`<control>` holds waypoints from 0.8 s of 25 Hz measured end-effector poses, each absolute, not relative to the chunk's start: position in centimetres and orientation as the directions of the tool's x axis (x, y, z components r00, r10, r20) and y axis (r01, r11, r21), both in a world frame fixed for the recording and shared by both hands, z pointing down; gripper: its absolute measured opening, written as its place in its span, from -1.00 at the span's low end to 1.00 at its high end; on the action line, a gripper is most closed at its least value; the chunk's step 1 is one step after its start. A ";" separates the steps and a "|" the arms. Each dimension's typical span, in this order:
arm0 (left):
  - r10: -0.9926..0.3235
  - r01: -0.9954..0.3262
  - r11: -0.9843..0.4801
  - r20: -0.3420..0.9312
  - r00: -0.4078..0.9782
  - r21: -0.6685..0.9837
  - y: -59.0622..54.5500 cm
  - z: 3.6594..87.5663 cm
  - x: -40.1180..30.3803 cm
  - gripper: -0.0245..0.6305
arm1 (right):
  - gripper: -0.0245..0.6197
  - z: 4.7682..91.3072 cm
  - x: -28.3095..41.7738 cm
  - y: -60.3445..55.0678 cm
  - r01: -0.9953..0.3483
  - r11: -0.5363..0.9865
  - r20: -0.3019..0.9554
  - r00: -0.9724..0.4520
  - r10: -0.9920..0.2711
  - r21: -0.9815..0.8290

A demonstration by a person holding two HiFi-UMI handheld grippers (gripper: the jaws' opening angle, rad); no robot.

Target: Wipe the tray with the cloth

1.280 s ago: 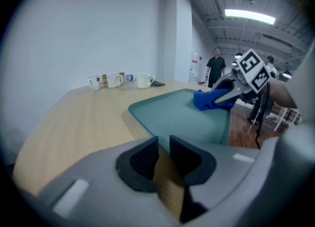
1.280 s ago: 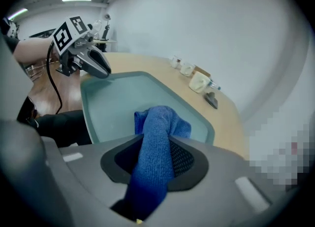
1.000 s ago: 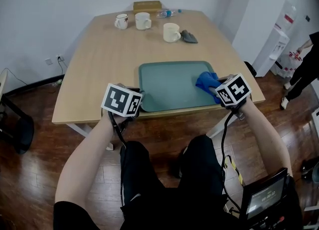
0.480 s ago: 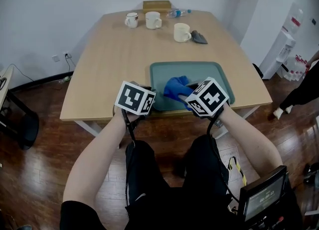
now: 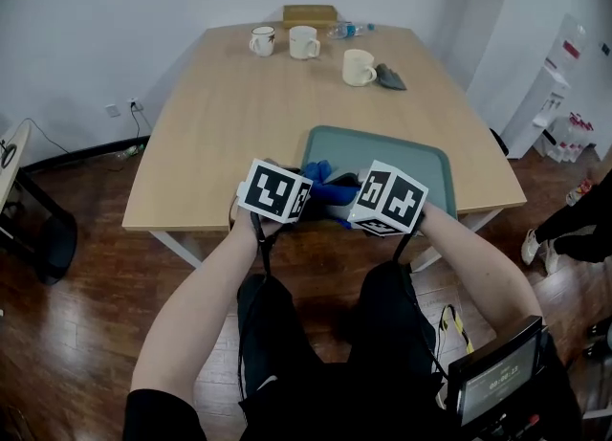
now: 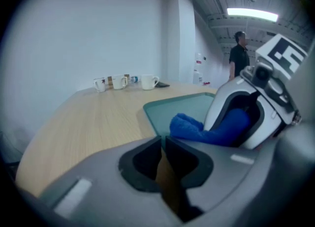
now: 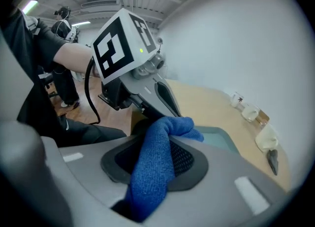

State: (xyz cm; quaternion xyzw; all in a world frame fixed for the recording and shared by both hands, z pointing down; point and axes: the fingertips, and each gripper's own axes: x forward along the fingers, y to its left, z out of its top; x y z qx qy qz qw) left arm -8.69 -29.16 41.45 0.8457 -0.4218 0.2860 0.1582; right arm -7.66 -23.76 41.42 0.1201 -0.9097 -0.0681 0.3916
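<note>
A teal tray (image 5: 411, 157) lies at the near edge of the wooden table (image 5: 229, 114). My right gripper (image 5: 359, 195) is shut on a blue cloth (image 5: 320, 176), which rests on the tray's near-left corner. The cloth (image 7: 157, 167) fills the space between its jaws. My left gripper (image 5: 292, 186) sits right beside it at that corner. Its jaws have just been closing, and in the left gripper view they pinch the tray's corner rim (image 6: 158, 133). That view also shows the cloth (image 6: 197, 127) and the right gripper (image 6: 246, 117) close by.
Three mugs (image 5: 262, 41) (image 5: 304, 42) (image 5: 359, 67), a grey rag (image 5: 389, 77), a bottle (image 5: 349, 28) and a wooden box (image 5: 310, 14) stand at the table's far end. A person (image 6: 239, 53) stands beyond the table. A monitor (image 5: 492, 377) is at my lower right.
My right gripper has carried the blue cloth from the tray's right side across to its near-left corner, ending next to the left gripper. The left gripper has stayed at the corner.
</note>
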 end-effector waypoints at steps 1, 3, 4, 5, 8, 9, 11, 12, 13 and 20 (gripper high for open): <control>-0.626 -0.803 -0.595 0.616 0.478 0.018 -29.1 41.5 -8.6 -0.85 | -0.55 41.4 -7.2 -24.1 -0.178 0.958 0.698 -0.656 -0.286 0.225; -0.632 -0.800 -0.599 0.615 0.472 -0.001 -29.0 41.5 -8.5 -0.84 | -0.55 41.3 -5.4 -24.9 -0.215 0.937 0.715 -0.605 -0.350 0.277; -0.634 -0.798 -0.602 0.614 0.470 -0.011 -29.0 41.5 -8.5 -0.84 | -0.54 41.3 -4.1 -25.6 -0.239 0.920 0.721 -0.571 -0.393 0.312; -0.636 -0.797 -0.604 0.614 0.468 -0.019 -28.9 41.5 -8.5 -0.84 | -0.54 41.4 -2.8 -26.3 -0.272 0.900 0.721 -0.538 -0.436 0.341; -0.636 -0.794 -0.607 0.615 0.466 -0.025 -28.8 41.5 -8.7 -0.83 | -0.55 41.8 0.5 -28.6 -0.400 0.845 0.702 -0.483 -0.523 0.355; -0.633 -0.795 -0.607 0.617 0.468 -0.020 -28.8 41.6 -8.7 -0.82 | -0.55 41.9 1.2 -29.3 -0.432 0.833 0.695 -0.478 -0.537 0.346; -0.619 -0.793 -0.609 0.622 0.479 0.004 -28.8 41.7 -8.8 -0.81 | -0.55 42.0 1.9 -30.2 -0.459 0.822 0.682 -0.482 -0.550 0.338; -0.604 -0.788 -0.615 0.629 0.489 0.022 -28.8 41.7 -8.8 -0.80 | -0.55 42.0 1.9 -30.5 -0.455 0.821 0.676 -0.488 -0.553 0.344; -0.582 -0.779 -0.626 0.641 0.501 0.040 -28.8 41.7 -8.8 -0.79 | -0.56 42.0 1.8 -30.8 -0.440 0.823 0.668 -0.495 -0.556 0.359; -0.369 -0.692 -0.709 0.764 0.528 0.136 -29.8 42.1 -8.6 -0.68 | -0.56 41.7 1.3 -33.1 -0.332 0.874 0.645 -0.590 -0.486 0.355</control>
